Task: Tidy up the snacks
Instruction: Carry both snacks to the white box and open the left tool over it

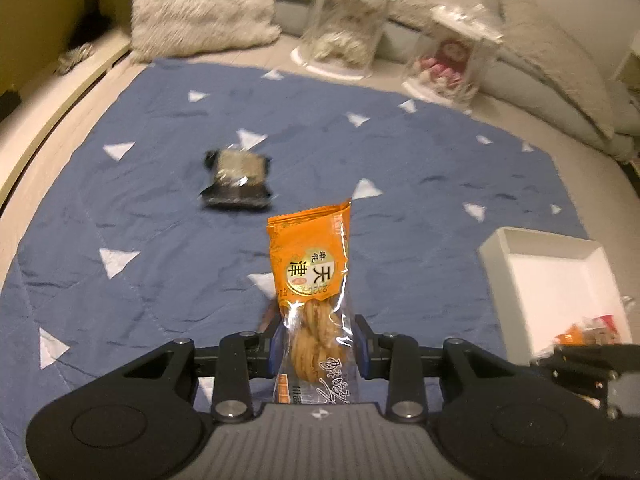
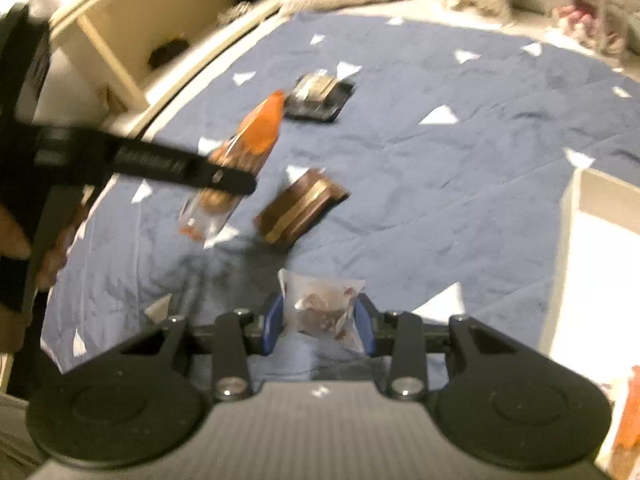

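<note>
I have the left gripper (image 1: 316, 344) clamped on the lower part of an orange snack packet (image 1: 310, 280), which stands up out of the jaws above the blue blanket (image 1: 140, 208). The right gripper (image 2: 320, 316) is clamped on a small clear packet (image 2: 322, 306) with something dark inside. Both packets look light, with thin, slick, crinkly film, and the twisted biscuit in the orange one would probably crack if squeezed hard, so I judge a hold across the packet's width safest. Still lying on the blanket are a dark packet (image 1: 238, 180) at the far left and a brown packet (image 2: 302, 206) nearer. The white box (image 1: 560, 276) sits on the right.
</note>
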